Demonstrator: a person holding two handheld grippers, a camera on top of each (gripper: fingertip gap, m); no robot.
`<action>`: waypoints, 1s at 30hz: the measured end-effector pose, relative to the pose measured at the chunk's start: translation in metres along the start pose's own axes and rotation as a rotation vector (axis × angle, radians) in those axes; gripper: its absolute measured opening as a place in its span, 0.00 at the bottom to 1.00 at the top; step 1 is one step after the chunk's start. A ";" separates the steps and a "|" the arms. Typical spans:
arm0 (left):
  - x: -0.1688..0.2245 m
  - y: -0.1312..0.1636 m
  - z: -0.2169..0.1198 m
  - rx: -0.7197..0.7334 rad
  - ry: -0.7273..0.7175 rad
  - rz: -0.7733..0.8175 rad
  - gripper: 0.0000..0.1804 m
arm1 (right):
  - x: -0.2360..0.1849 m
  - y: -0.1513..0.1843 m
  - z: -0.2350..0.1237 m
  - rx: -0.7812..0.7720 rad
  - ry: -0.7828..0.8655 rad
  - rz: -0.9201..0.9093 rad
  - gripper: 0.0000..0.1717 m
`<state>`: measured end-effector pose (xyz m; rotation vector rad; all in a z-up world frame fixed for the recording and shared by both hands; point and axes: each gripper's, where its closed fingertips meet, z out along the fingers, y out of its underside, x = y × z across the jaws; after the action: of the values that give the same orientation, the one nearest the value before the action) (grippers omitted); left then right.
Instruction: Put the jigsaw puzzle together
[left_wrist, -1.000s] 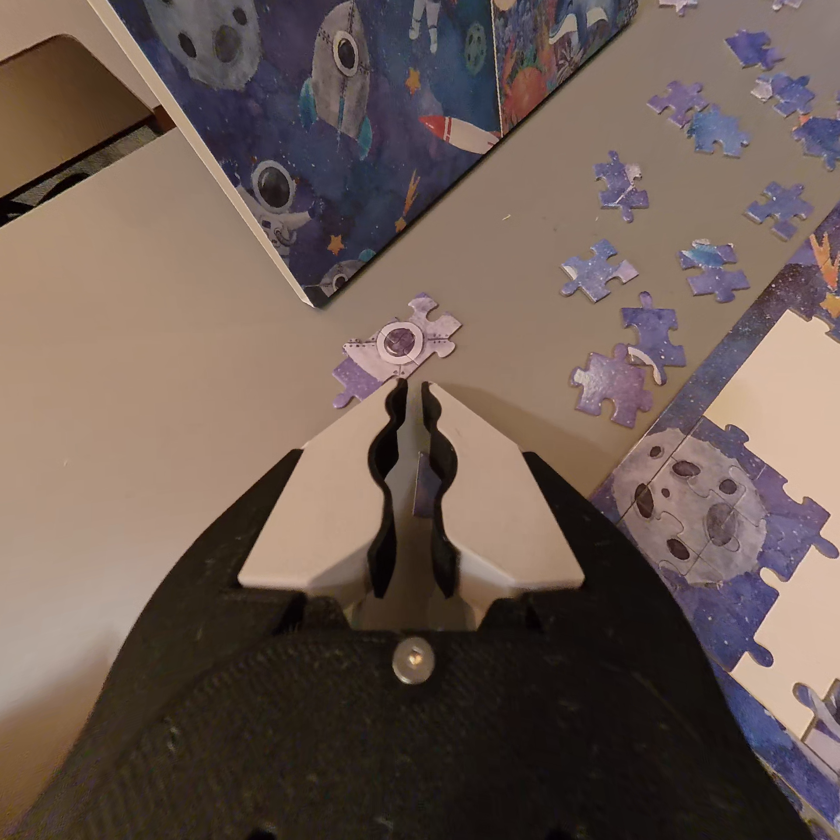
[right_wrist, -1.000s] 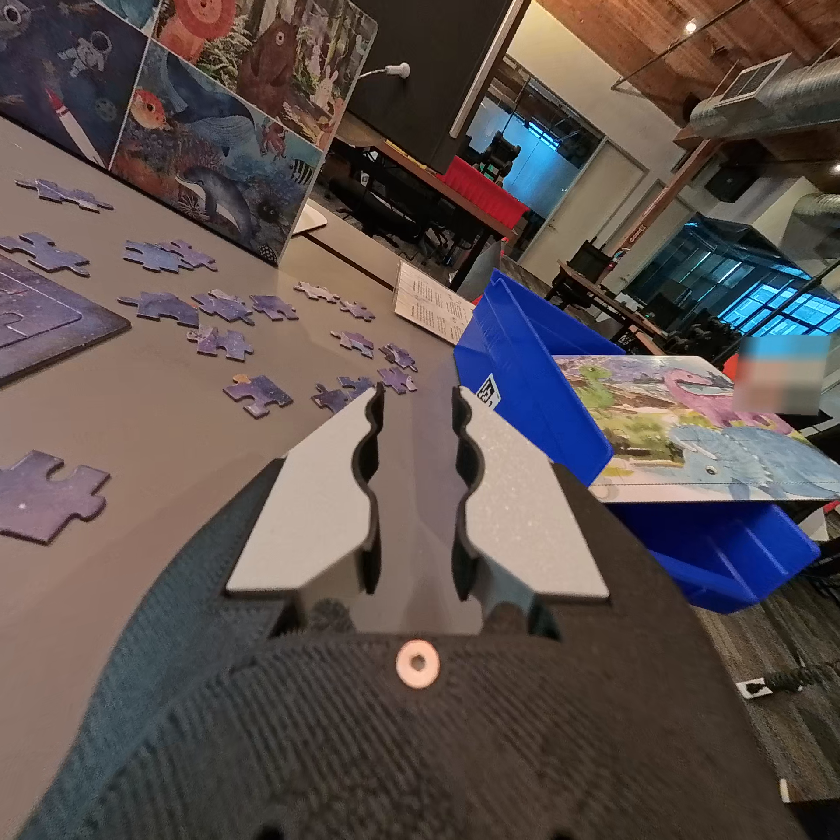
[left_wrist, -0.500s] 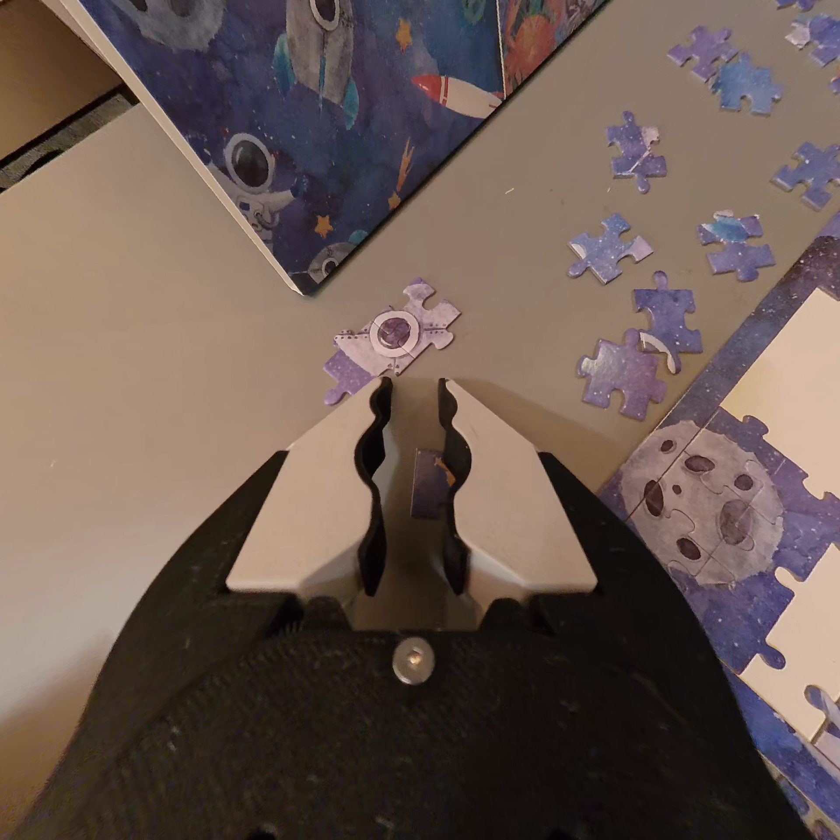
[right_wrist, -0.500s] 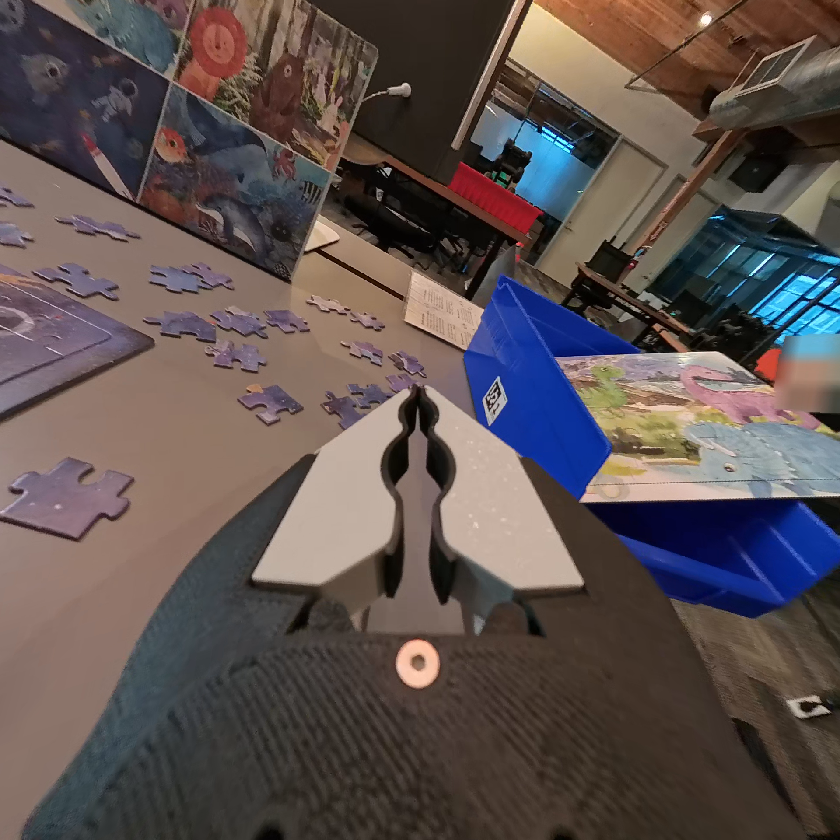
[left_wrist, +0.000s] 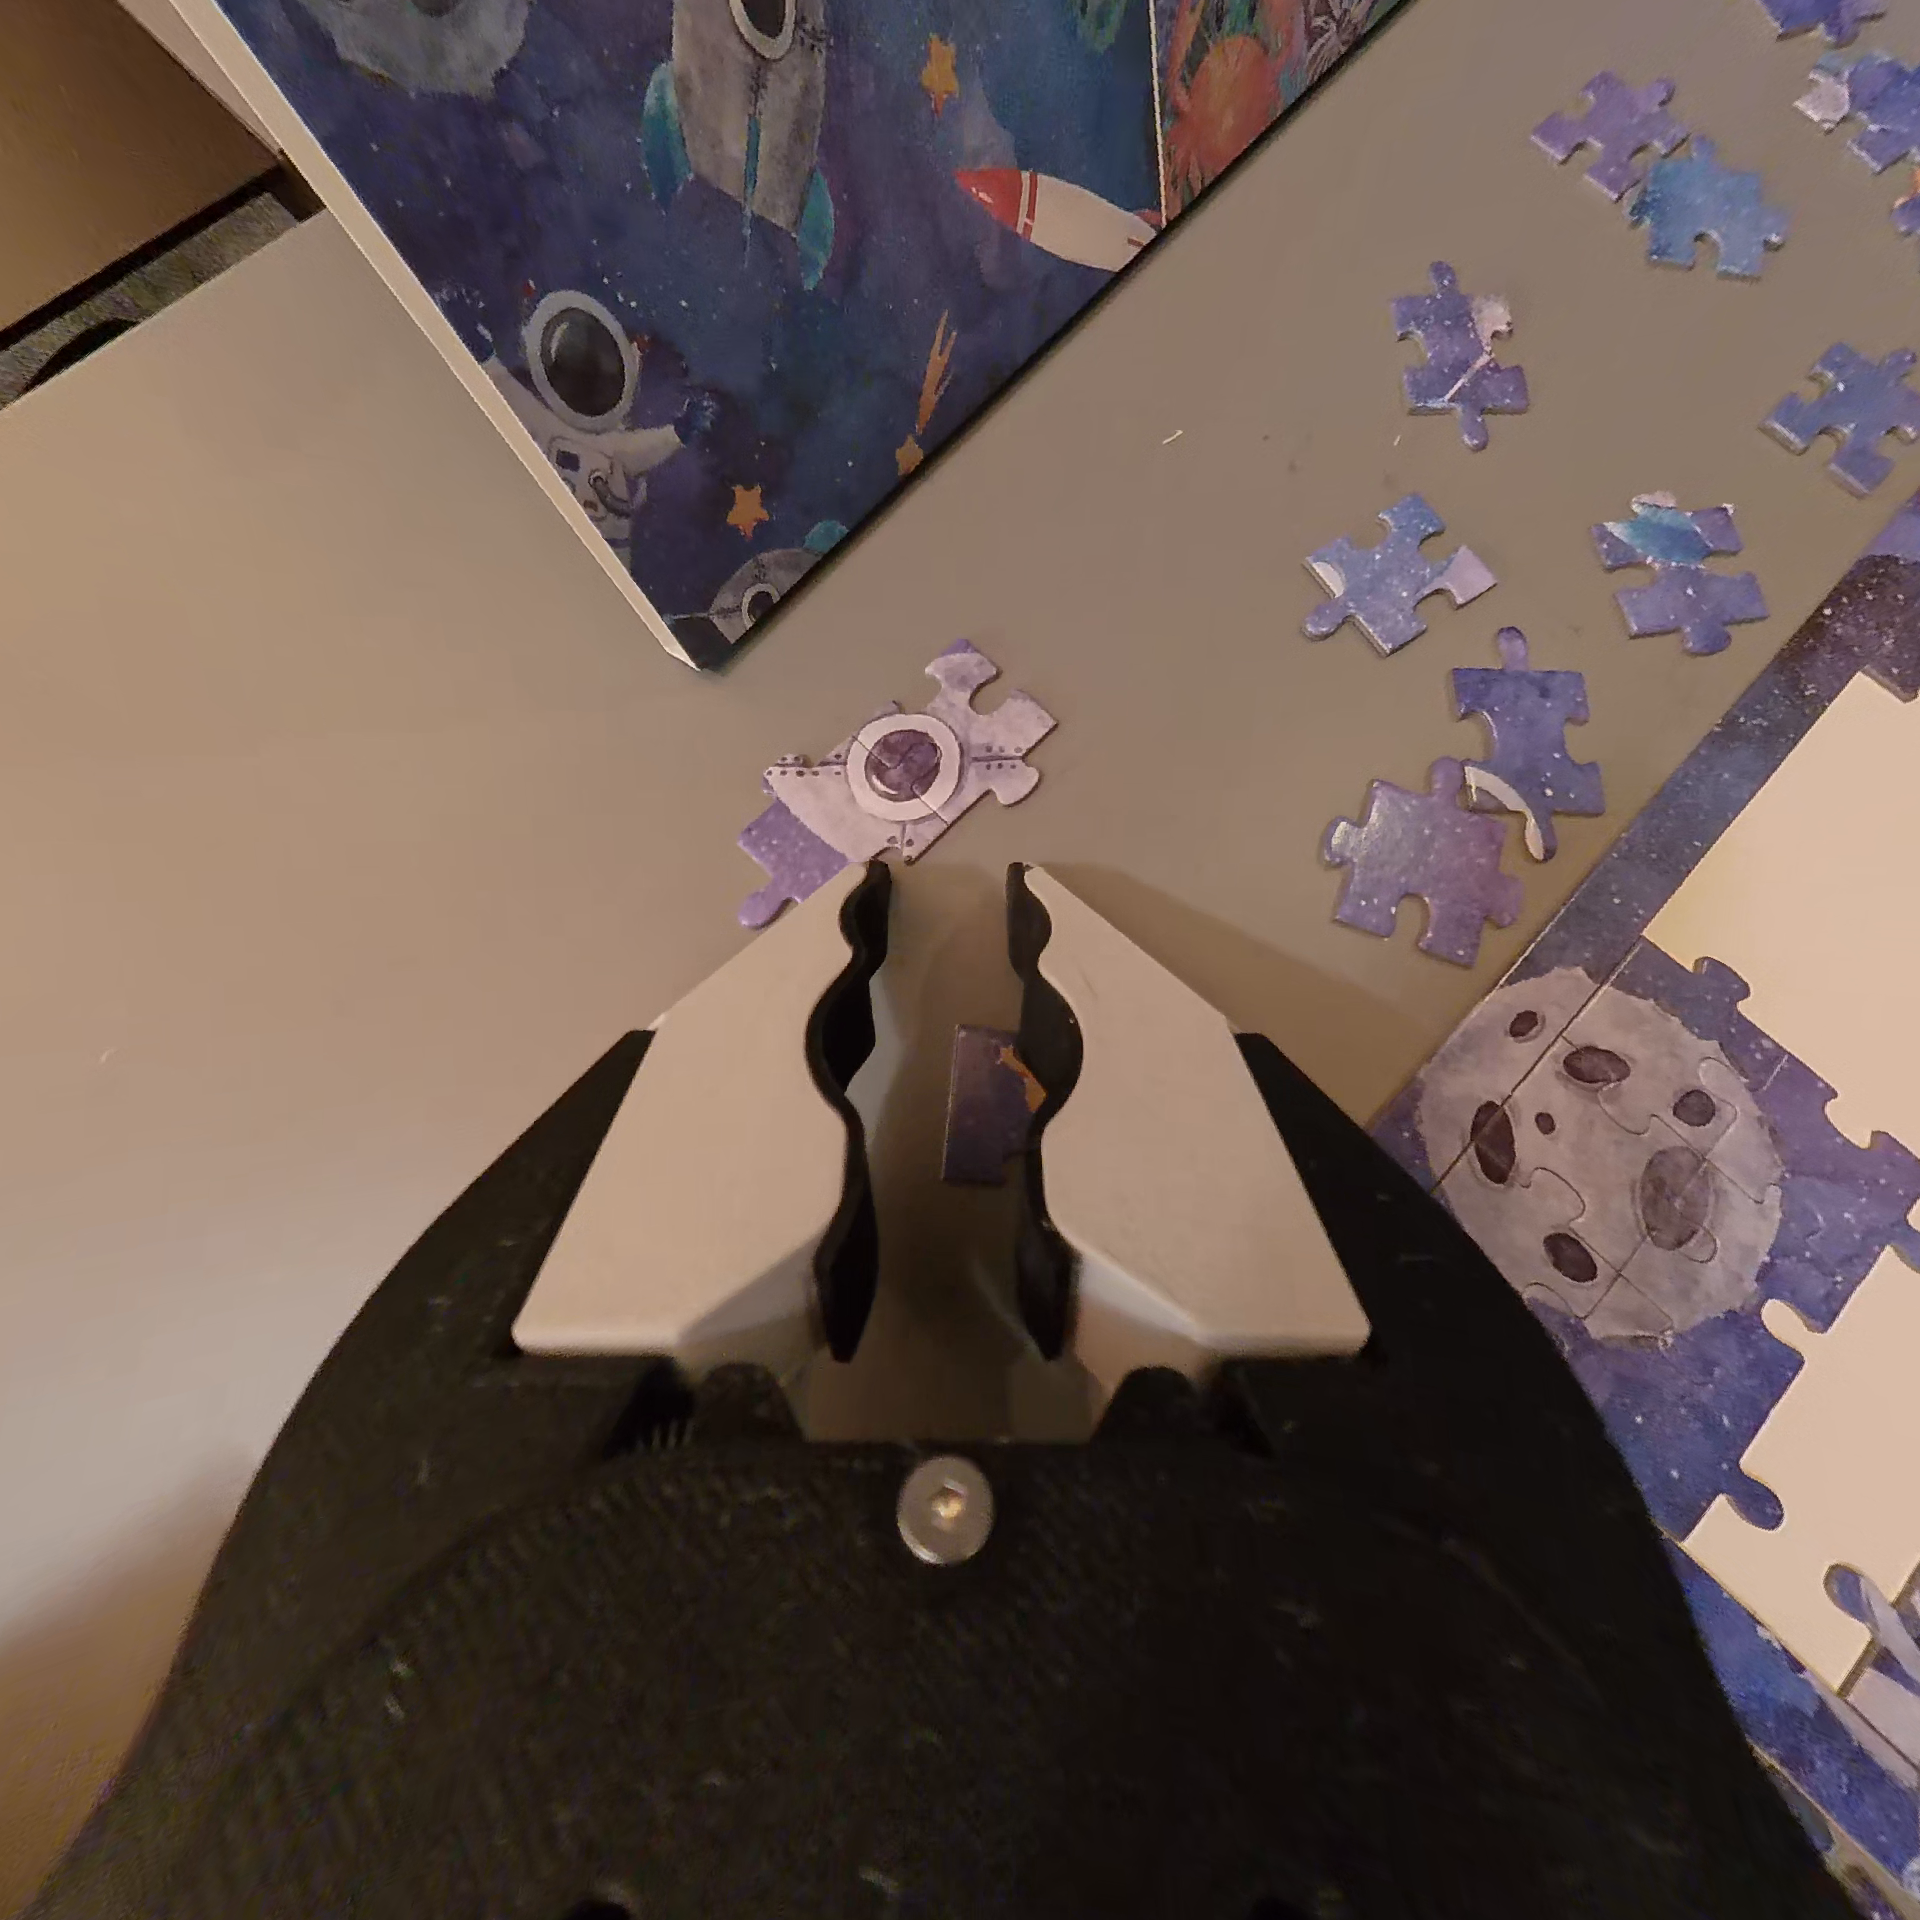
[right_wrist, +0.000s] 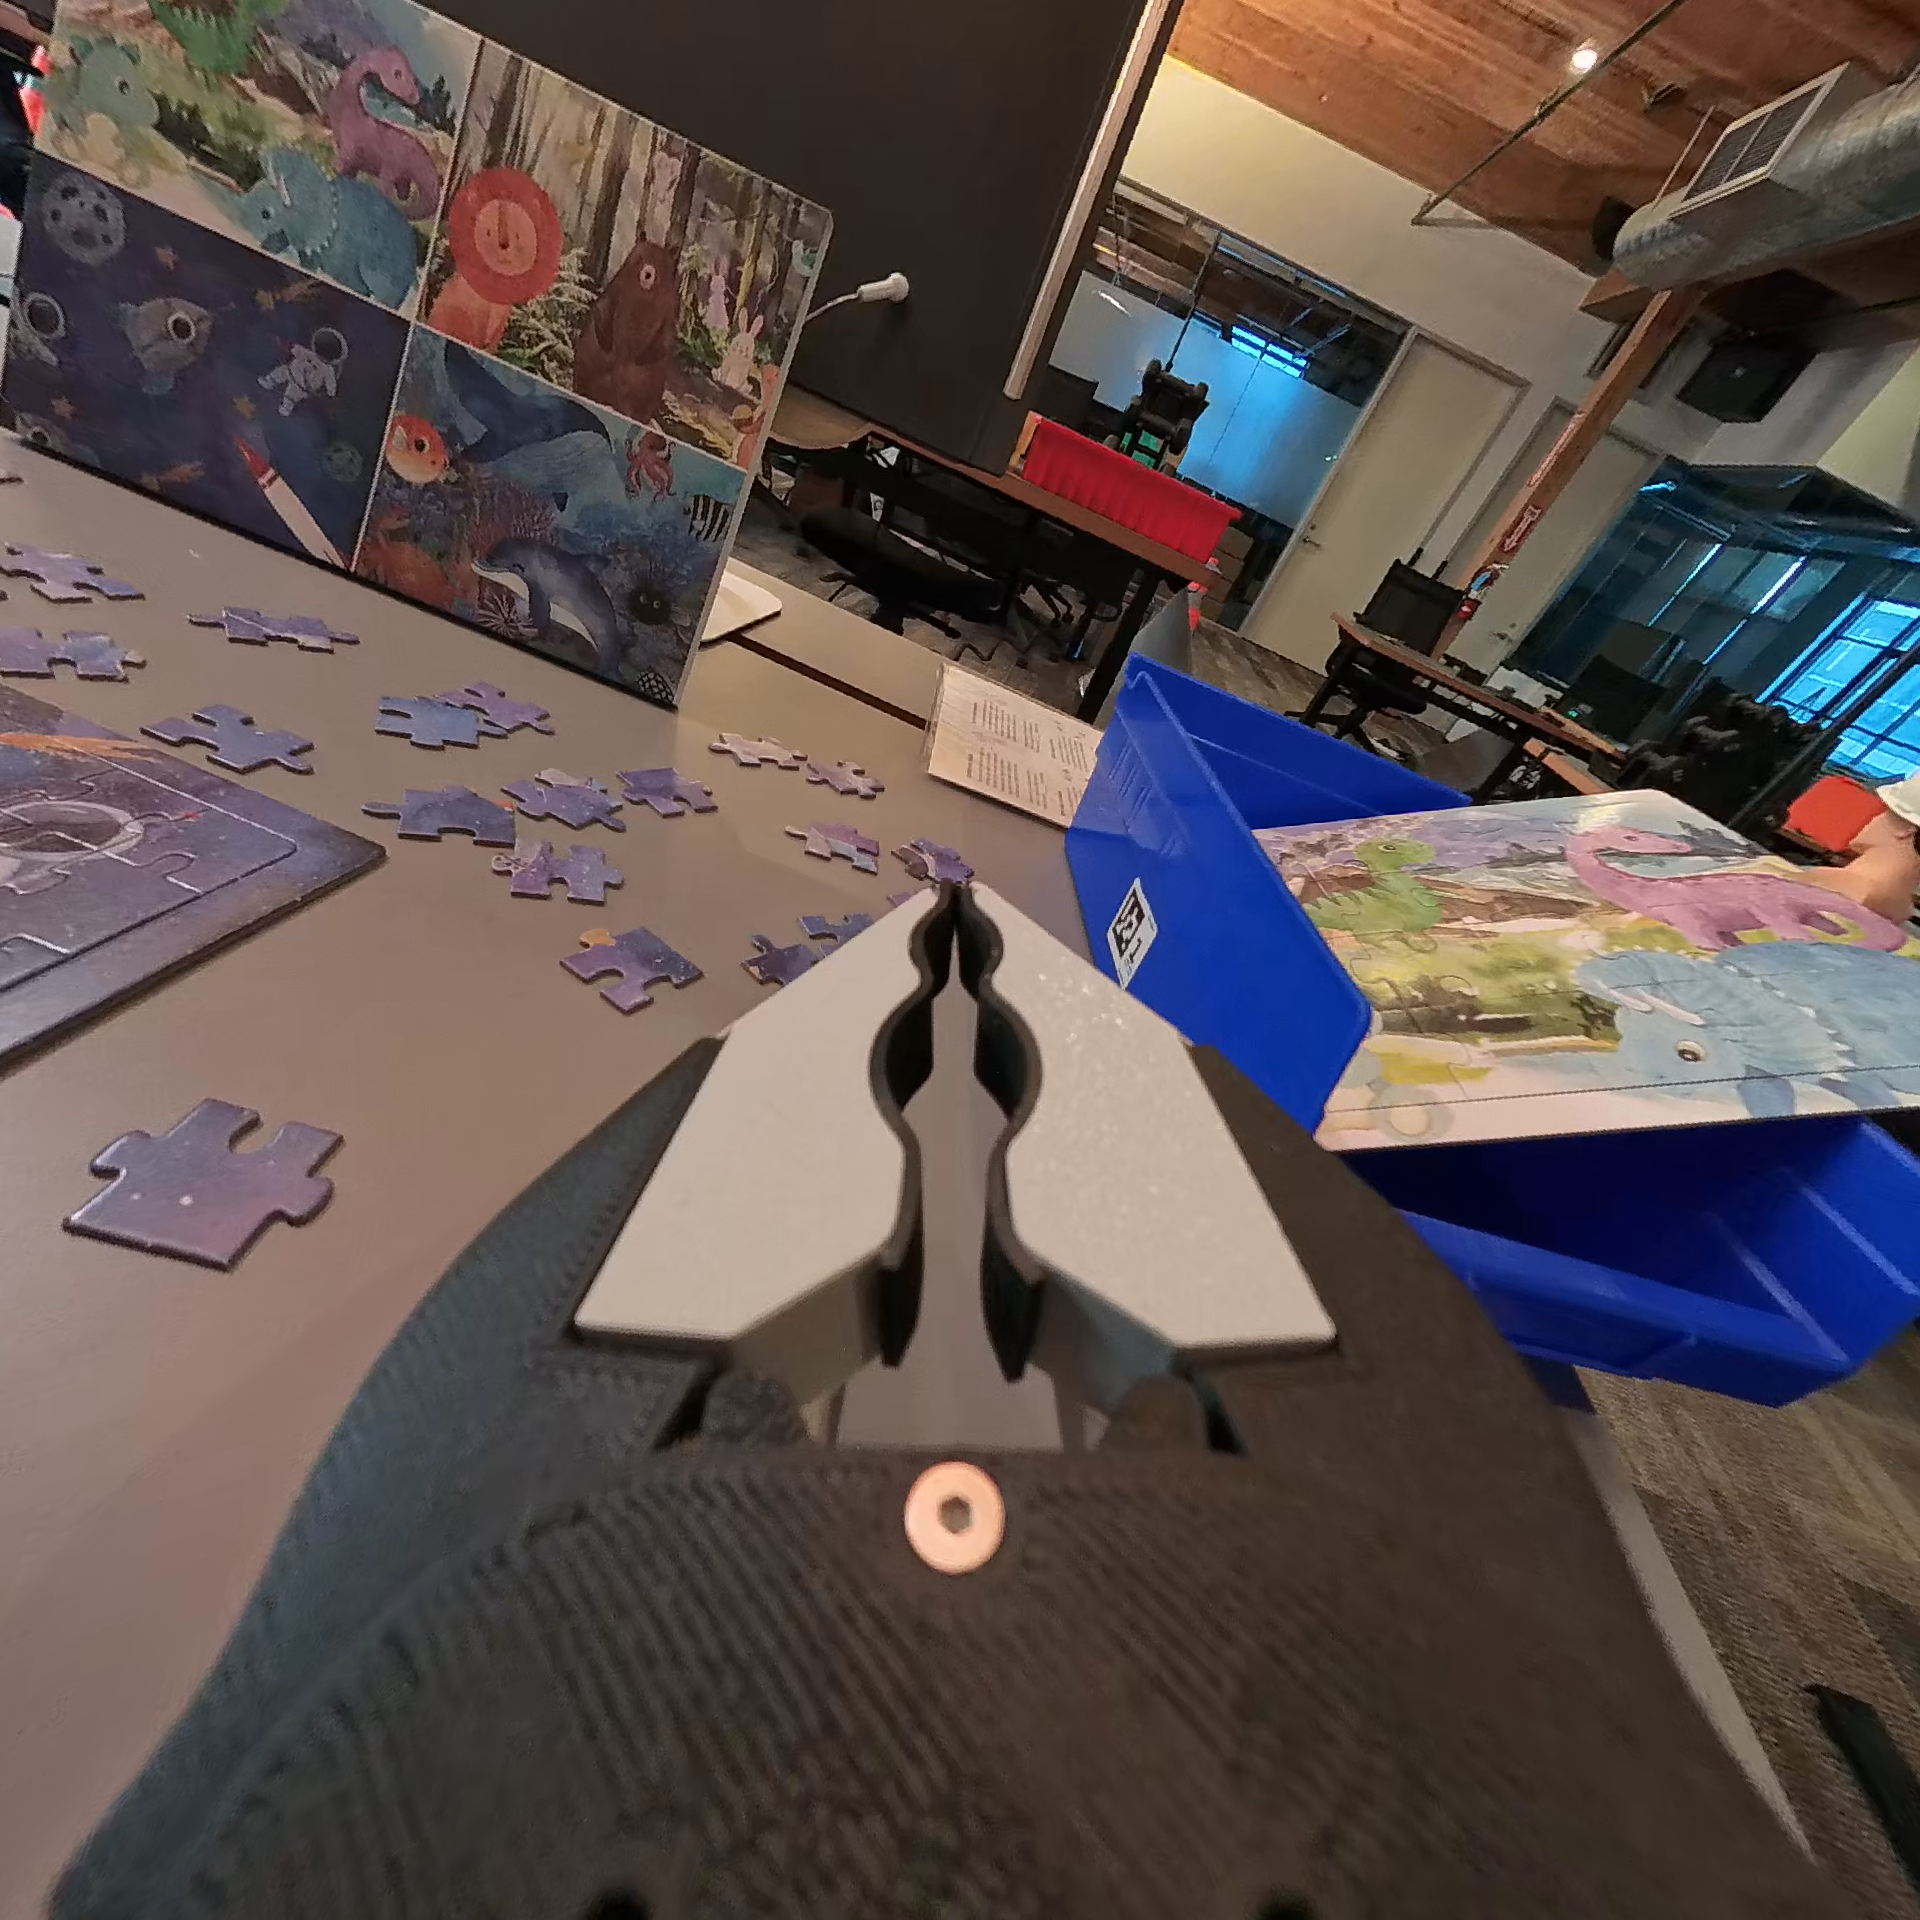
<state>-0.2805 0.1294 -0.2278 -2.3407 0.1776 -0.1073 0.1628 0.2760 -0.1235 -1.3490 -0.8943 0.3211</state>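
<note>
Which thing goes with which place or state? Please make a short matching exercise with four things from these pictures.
Things:
1. left gripper
2. right gripper
3. dinosaur puzzle board
4. printed sheet

Places or states:
a. lies across the blue bin
b. fingers closed together
c. lies flat on the table near the bin
d. fingers apart, just short of a pale rocket puzzle piece

Pairs: 1-d, 2-b, 3-a, 4-c

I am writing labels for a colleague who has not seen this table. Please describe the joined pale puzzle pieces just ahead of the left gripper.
On the grey table, find the corner of the upright space-picture board. Just below it, at the open left gripper tips, lies a small joined cluster. Unlike its dark blue neighbours, it is pale lilac with a white-ringed porthole.
</note>
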 end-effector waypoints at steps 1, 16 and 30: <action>0.000 0.000 0.000 0.000 -0.001 0.001 0.12 | 0.000 0.000 0.000 0.001 0.000 0.001 0.00; 0.000 0.000 0.000 -0.001 -0.002 0.001 0.13 | -0.001 -0.001 -0.001 0.005 0.002 -0.004 0.00; 0.000 0.000 0.000 -0.002 0.000 -0.001 0.13 | 0.000 -0.005 -0.003 0.025 0.004 0.005 0.00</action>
<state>-0.2807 0.1295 -0.2281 -2.3423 0.1765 -0.1077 0.1635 0.2729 -0.1190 -1.3286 -0.8814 0.3320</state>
